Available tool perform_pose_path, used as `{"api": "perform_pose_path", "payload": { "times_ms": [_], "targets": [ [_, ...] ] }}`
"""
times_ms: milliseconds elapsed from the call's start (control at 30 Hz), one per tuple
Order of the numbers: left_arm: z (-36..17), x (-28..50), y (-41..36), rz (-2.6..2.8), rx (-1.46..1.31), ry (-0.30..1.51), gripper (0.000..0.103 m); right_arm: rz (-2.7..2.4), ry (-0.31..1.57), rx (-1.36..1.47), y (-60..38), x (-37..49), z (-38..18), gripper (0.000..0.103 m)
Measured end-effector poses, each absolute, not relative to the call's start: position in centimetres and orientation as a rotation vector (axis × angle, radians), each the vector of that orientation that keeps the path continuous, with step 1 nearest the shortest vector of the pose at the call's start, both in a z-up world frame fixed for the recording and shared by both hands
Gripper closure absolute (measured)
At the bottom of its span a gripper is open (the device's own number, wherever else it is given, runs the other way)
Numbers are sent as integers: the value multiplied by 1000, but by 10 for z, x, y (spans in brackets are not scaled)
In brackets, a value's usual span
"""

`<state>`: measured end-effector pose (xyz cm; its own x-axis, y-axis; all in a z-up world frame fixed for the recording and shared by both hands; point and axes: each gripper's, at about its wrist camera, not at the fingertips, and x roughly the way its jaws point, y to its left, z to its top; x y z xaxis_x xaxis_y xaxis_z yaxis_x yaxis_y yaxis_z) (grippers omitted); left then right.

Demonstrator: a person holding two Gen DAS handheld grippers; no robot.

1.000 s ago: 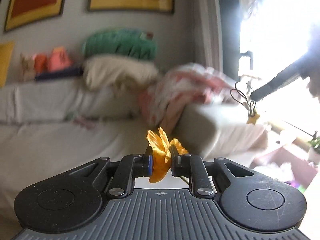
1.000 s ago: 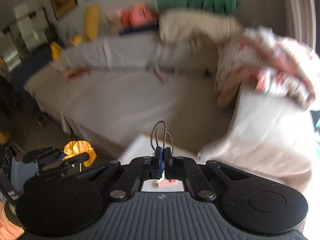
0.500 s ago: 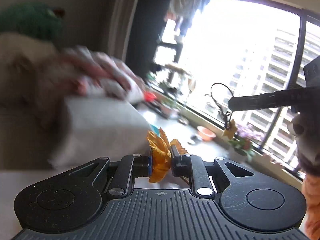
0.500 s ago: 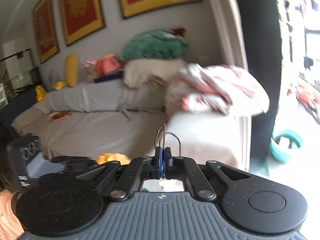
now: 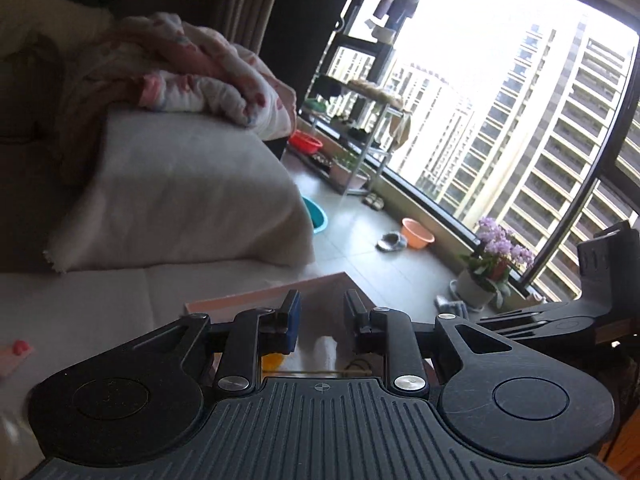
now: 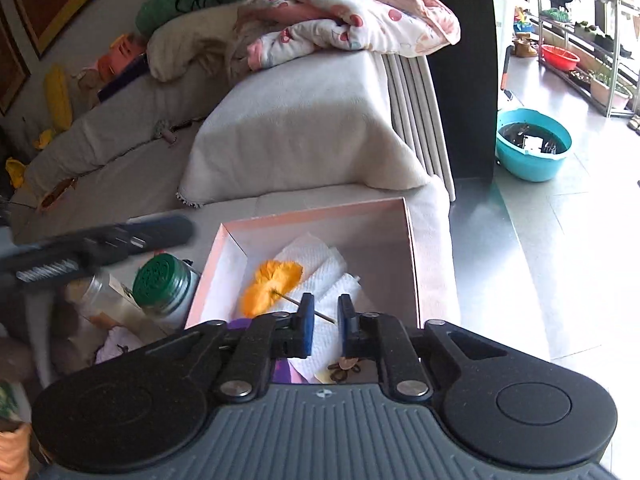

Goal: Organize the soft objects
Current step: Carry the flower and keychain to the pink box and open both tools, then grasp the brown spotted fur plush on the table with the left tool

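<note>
An orange fabric flower (image 6: 269, 286) on a thin stem lies on white paper towels (image 6: 320, 264) inside a pink open box (image 6: 412, 248) on the sofa. A brown hair tie with a small tag (image 6: 344, 372) lies in the box just below my right gripper (image 6: 323, 322), which is open and empty above the box. My left gripper (image 5: 320, 318) is open and empty over the same box (image 5: 256, 300); a bit of the orange flower (image 5: 274, 362) shows under its left finger.
A green-lidded jar (image 6: 162, 284) and a clear jar stand left of the box. The other gripper (image 6: 100, 246) reaches in from the left. A blanket-draped sofa arm (image 6: 304, 120) carries a pink quilt (image 6: 348, 16). A teal basin (image 6: 534, 144) sits on the floor at the right.
Both grippers swung over the pink box and opened. The left let go of the orange flower, the right let go of the hair tie; both lie in the box.
</note>
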<state>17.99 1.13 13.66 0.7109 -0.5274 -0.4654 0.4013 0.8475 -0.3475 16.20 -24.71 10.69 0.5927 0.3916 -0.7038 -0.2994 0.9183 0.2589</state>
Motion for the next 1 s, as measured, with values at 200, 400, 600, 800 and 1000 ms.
{"api": "perform_pose_path", "payload": {
  "times_ms": [200, 400, 600, 800, 1000],
  "targets": [
    [133, 122, 65, -353, -109, 548, 77, 391, 782, 23, -235, 138, 104, 67],
    [106, 61, 101, -260, -20, 620, 77, 459, 698, -109, -189, 103, 100, 51],
    [73, 5, 108, -265, 49, 677, 77, 519, 567, -158, -129, 61, 85, 44],
    [42, -24, 113, -205, 194, 733, 75, 622, 588, -235, -73, 37, 63, 42],
    [42, -27, 146, -118, 194, 753, 71, 624, 602, -322, -50, 24, 44, 42]
  ]
}}
